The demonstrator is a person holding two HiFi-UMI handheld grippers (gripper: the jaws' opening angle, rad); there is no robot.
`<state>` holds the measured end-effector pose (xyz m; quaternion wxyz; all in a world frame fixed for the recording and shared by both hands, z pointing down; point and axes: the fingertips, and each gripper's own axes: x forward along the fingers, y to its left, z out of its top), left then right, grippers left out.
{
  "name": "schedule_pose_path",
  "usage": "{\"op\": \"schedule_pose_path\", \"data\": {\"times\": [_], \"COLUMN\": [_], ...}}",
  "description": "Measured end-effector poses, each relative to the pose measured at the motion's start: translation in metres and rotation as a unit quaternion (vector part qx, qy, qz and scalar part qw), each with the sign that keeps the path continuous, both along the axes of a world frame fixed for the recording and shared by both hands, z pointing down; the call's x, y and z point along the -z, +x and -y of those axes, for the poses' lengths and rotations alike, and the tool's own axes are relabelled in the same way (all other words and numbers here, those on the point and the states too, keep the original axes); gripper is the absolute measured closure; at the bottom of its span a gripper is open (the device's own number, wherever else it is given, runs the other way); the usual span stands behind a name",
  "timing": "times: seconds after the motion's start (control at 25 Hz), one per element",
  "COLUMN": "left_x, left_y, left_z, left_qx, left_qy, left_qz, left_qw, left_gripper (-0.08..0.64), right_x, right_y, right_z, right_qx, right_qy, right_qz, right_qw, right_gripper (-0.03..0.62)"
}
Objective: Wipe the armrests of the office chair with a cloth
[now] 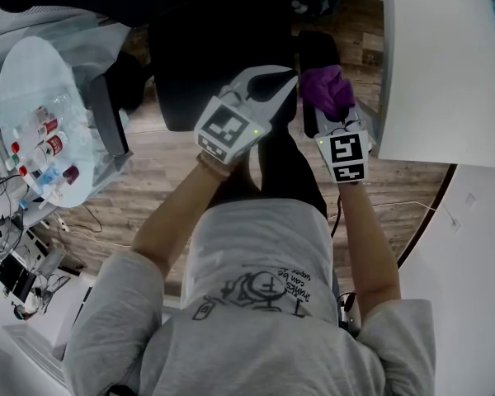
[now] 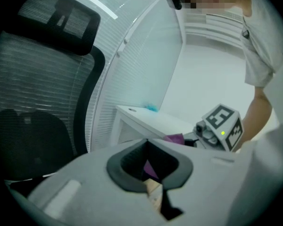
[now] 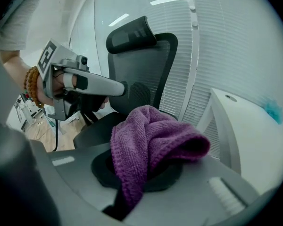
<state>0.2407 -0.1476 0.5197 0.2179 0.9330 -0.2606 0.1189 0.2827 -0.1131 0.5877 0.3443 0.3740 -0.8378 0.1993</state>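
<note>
A black office chair point(image 1: 206, 56) stands in front of me, its mesh back point(image 3: 141, 65) facing the right gripper view. My right gripper point(image 1: 328, 112) is shut on a bunched purple cloth point(image 1: 326, 89), which rests on the chair's black armrest point(image 1: 316, 52) on the desk side. In the right gripper view the cloth point(image 3: 151, 135) bulges over the jaws and hides the fingertips. My left gripper point(image 1: 287, 79) hovers over the seat's front edge just left of the cloth, jaws shut with nothing in them point(image 2: 147, 142). The other armrest point(image 1: 107, 115) is at the left.
A white desk point(image 1: 445, 64) stands close on the right, beside the armrest. At the left is a round glass table point(image 1: 33, 81) with several small bottles point(image 1: 45, 143), and cables lie on the wood floor point(image 1: 148, 196).
</note>
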Motion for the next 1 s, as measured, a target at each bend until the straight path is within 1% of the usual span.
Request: {"op": "schedule_pose_path", "data": {"times": [0.64,1.0], "left_x": [-0.002,-0.003], "left_y": [-0.019,-0.025], "left_z": [0.009,0.007], "left_qx": [0.01,0.013], "left_qy": [-0.002,-0.004], "left_qz": [0.0,0.0], "left_qw": [0.9999,0.9999], "left_gripper": [0.56,0.56], "right_x": [-0.006,-0.006], "right_y": [-0.014,-0.019], "right_z": [0.096,0.121], "right_qx": [0.014,0.033], "right_qy": [0.018,0.043], "right_qz": [-0.023,-0.043], "right_qw": [0.999,0.998], "right_gripper": [0.555,0.555]}}
